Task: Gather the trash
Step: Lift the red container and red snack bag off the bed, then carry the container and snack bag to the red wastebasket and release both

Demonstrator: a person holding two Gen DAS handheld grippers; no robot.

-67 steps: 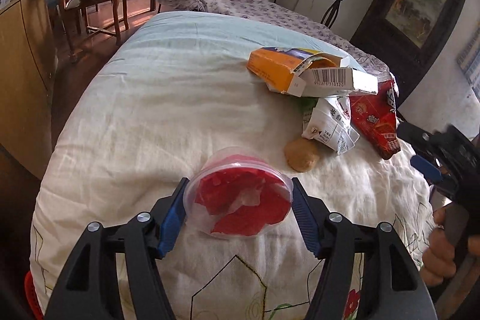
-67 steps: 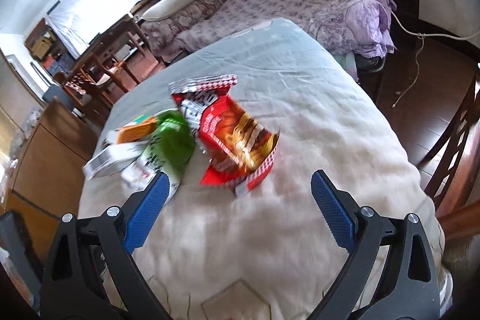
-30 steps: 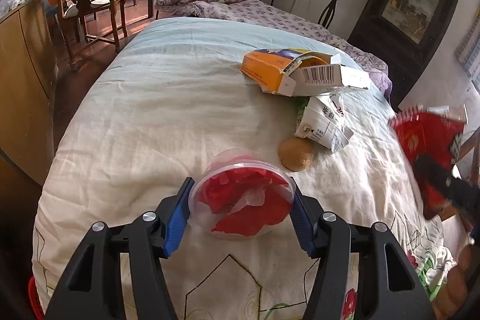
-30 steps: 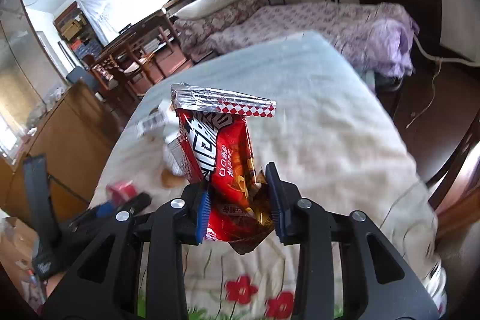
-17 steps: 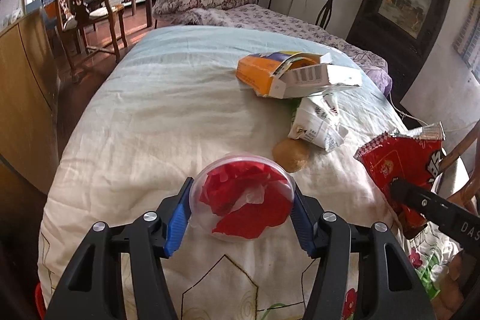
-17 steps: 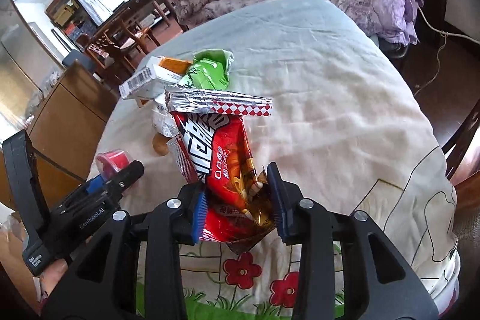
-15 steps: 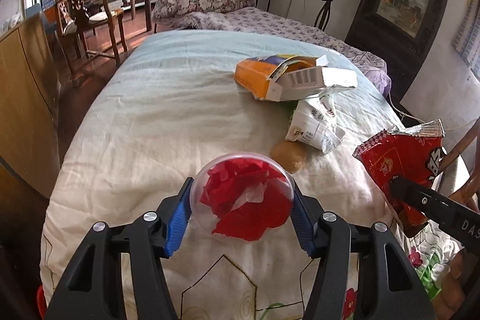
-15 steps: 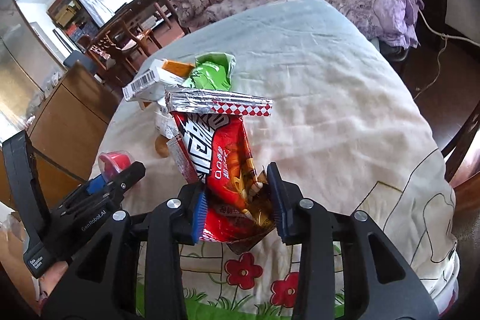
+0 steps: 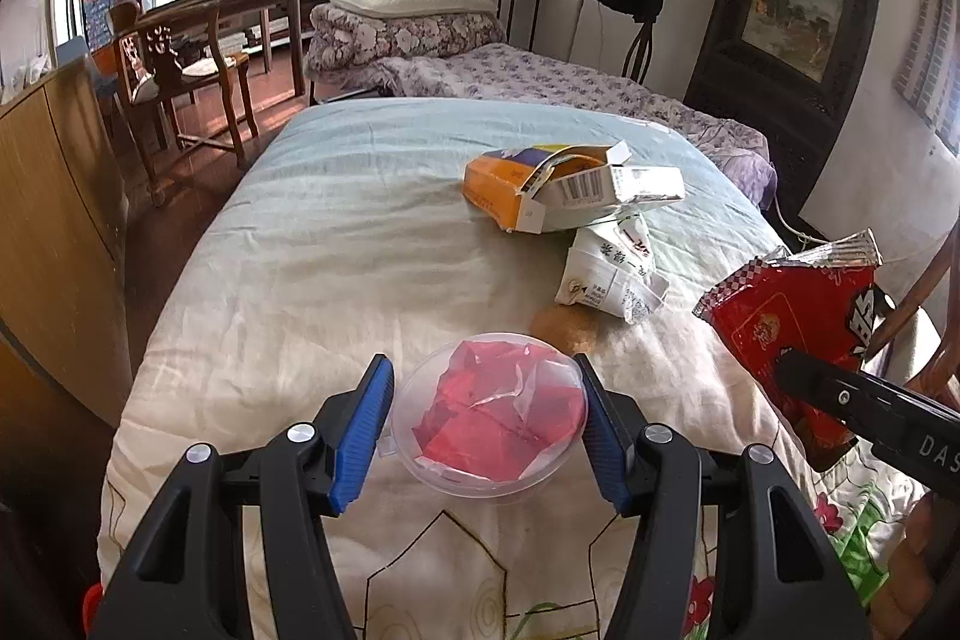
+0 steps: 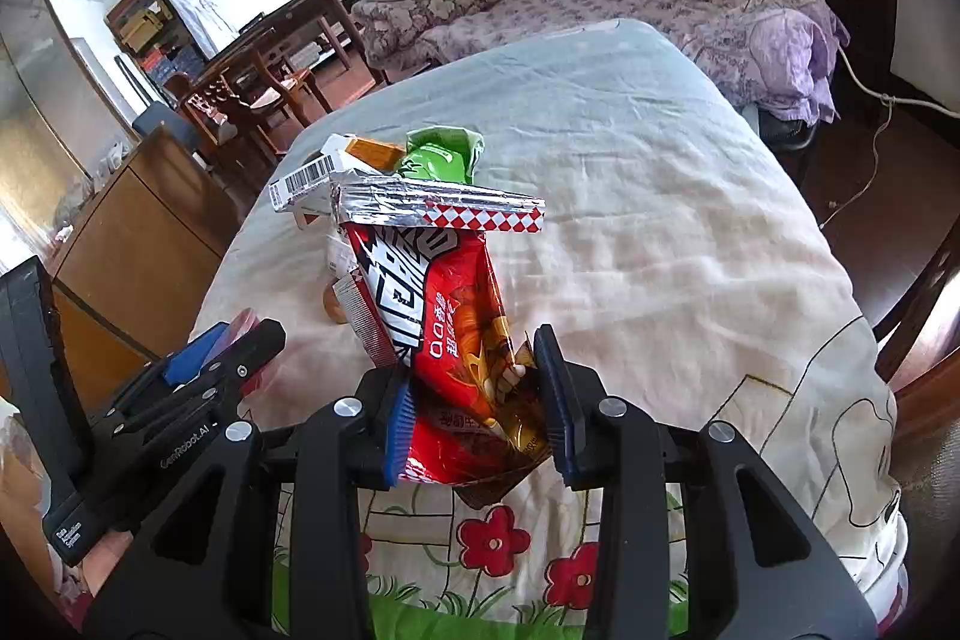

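Note:
My left gripper (image 9: 487, 418) is shut on a clear plastic cup (image 9: 489, 424) with red paper inside, held just above the bed's cream quilt (image 9: 300, 292). My right gripper (image 10: 477, 403) is shut on the lower end of a red snack bag (image 10: 447, 304), which stands upright above the quilt; the bag also shows in the left wrist view (image 9: 792, 316). On the quilt lie an orange and white carton (image 9: 564, 190), a white crumpled packet (image 9: 612, 274) and a small brown round item (image 9: 567, 328). A green wrapper (image 10: 441, 157) lies by the carton.
A wooden cabinet (image 9: 54, 208) stands left of the bed. A wooden chair (image 9: 180, 70) and desk are beyond it. A second bed with purple bedding (image 10: 690, 10) lies behind. A dark chair (image 10: 924, 304) stands at the right bed edge.
The right gripper closed on the red snack bag and lifted it off the quilt. The left gripper raised the cup slightly and its left pad now sits a little off the cup.

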